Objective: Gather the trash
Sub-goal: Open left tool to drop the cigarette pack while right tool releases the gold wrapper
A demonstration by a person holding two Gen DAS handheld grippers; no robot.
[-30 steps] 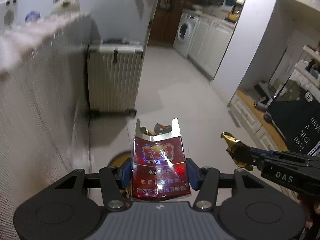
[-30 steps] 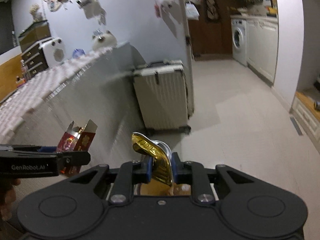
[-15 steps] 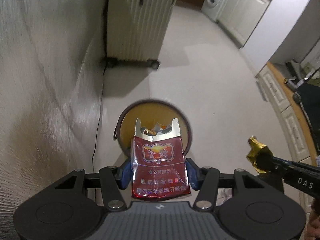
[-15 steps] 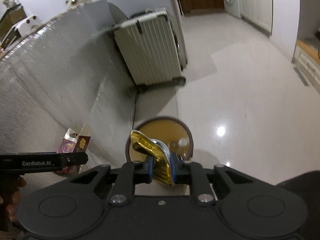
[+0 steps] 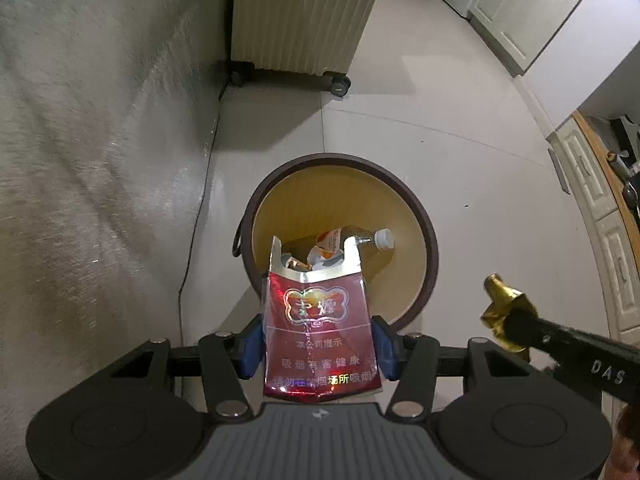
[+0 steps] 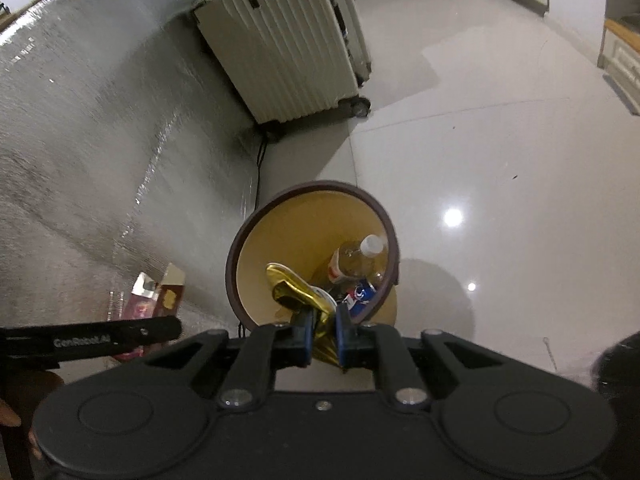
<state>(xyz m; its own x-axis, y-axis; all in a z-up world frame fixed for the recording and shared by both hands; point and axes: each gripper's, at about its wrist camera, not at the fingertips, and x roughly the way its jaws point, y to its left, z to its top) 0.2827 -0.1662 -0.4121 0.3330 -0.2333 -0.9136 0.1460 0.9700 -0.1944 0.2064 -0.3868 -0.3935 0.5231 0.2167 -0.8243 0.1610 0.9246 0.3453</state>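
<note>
Left tool [image 5: 318, 354] clamps a torn red cigarette pack [image 5: 318, 332], right tool [image 6: 323, 334] pinches crumpled gold foil wrapper [image 6: 298, 292], both above the round brown-rimmed bin [image 5: 428, 236] on the floor.

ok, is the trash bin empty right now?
No, the right wrist view shows a plastic bottle and a blue can already lying inside the trash bin.

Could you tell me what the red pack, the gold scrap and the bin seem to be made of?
Red pack: glossy printed card, foil liner at its torn top. Gold scrap: crumpled metallic foil, mirror-bright. Bin: probably smooth plastic, brown rim and matte tan inside.
</note>
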